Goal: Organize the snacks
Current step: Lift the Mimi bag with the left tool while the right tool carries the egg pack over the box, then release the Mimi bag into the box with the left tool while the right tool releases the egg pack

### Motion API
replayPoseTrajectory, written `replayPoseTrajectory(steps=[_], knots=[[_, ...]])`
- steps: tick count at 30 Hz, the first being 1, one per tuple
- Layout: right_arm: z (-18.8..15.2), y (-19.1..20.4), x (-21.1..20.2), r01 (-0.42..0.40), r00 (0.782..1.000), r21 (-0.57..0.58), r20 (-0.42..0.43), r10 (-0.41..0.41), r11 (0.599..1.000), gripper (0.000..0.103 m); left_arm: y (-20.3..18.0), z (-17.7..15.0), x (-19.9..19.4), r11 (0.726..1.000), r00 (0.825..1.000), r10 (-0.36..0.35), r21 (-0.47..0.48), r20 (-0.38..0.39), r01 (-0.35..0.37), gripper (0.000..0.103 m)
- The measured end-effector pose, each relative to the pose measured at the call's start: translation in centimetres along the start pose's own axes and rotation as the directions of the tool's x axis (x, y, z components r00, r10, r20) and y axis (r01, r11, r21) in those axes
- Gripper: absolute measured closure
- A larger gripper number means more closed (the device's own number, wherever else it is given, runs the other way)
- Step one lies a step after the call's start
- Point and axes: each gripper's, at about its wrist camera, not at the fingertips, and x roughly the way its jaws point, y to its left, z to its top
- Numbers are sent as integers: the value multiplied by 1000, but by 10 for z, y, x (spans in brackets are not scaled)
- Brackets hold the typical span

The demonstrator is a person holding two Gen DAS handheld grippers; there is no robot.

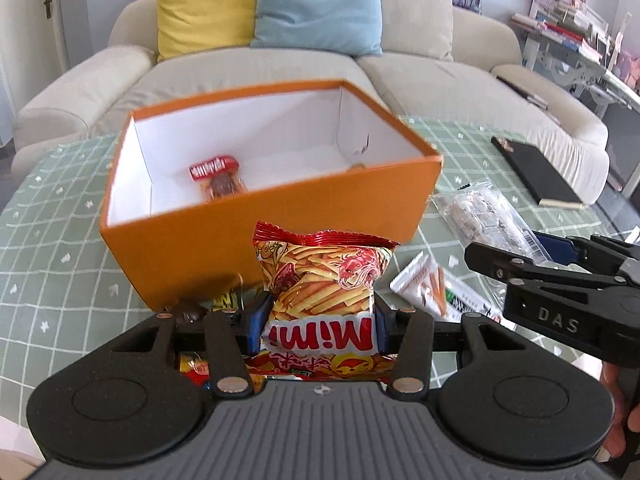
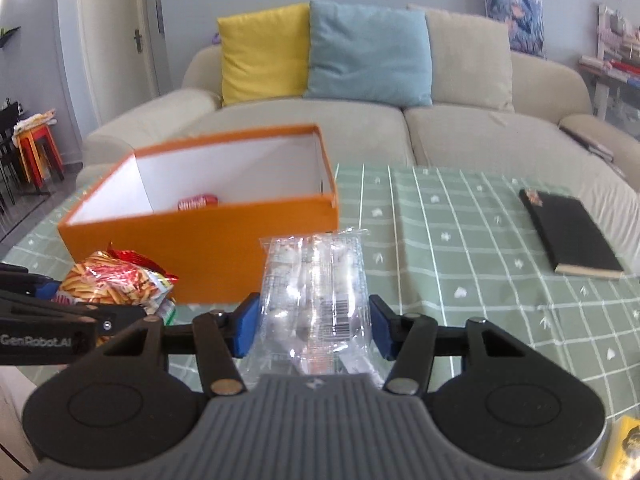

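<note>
- My left gripper [image 1: 320, 322] has its blue pads pinched tight on the Mimi snack bag [image 1: 322, 280], squeezing it at the waist so the top stands up between the fingers.
- That bag sits right in front of the near wall of the orange box [image 1: 280, 232], below its rim.
- Inside the box I can see one red-labelled snack packet [image 1: 218, 176] lying on the white floor, toward the left side.
- My right gripper [image 2: 312, 326] is clamped on the clear packet of white sweets [image 2: 316, 292], barcode facing me, held upright between the blue pads.
- From the right wrist view the clear packet is near the box's right front corner, still outside it.
- On the green checked tablecloth [image 1: 60, 264] a white wrapper with orange sticks [image 1: 432, 284] lies just right of the Mimi bag, between the two grippers.
- More wrappers, yellow and red, peek out under my left gripper; I cannot tell what they are.
- A black notebook [image 2: 570, 236] lies well apart on the right of the table.
- Beige sofa [image 2: 460, 128] behind, with a yellow cushion [image 2: 264, 54] and a blue cushion [image 2: 368, 54] side by side.
</note>
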Motion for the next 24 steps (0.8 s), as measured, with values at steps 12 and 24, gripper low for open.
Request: replayPoseTrajectory(steps=[12, 24], knots=[[50, 18, -7, -63, 996, -41, 59, 66, 997, 49, 19, 49, -23, 997, 992, 77, 11, 104, -78, 48], [92, 53, 36, -68, 997, -156, 33, 73, 985, 49, 48, 86, 6, 992, 991, 120, 22, 68, -121, 48]])
